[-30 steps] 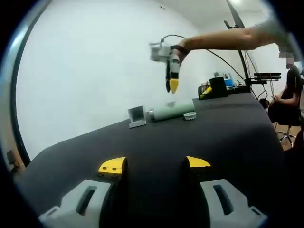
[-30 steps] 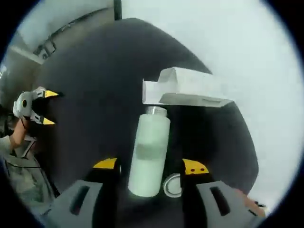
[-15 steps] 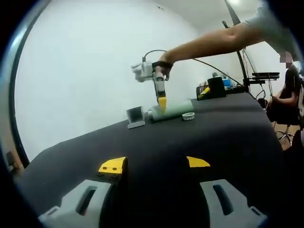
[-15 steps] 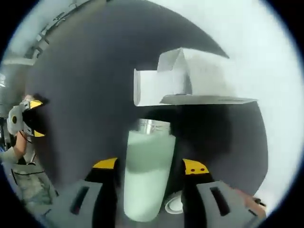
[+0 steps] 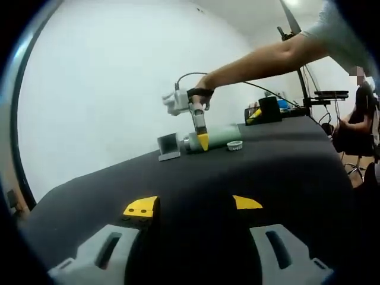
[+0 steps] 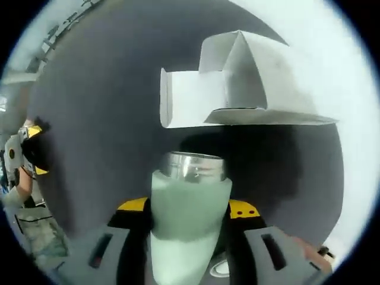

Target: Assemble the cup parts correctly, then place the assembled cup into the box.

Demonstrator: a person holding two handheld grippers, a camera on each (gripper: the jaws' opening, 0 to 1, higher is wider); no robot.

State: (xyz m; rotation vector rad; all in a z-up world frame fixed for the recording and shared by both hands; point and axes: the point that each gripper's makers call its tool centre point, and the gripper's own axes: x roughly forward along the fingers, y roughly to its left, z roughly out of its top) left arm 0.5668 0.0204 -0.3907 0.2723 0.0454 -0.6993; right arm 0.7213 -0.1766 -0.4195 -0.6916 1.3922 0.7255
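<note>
the right gripper [image 6: 187,209] straddles the lying cup [image 6: 187,222], jaws open either side, its long axis running straight ahead toward the box [image 6: 237,89]. the left gripper [image 5: 193,206] is open, well away

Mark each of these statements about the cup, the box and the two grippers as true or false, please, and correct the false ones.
1. The pale green cup body lies between the jaws of the right gripper. True.
2. The cup's metal neck points toward the open white box. True.
3. The cup body is already inside the box. False: in the left gripper view it lies on the black table, beside the box.
4. The left gripper holds the small white lid. False: its jaws stand open over bare table, and the lid lies far off, beside the cup body.
5. The lid is screwed onto the cup. False: it lies apart from it on the table.
</note>
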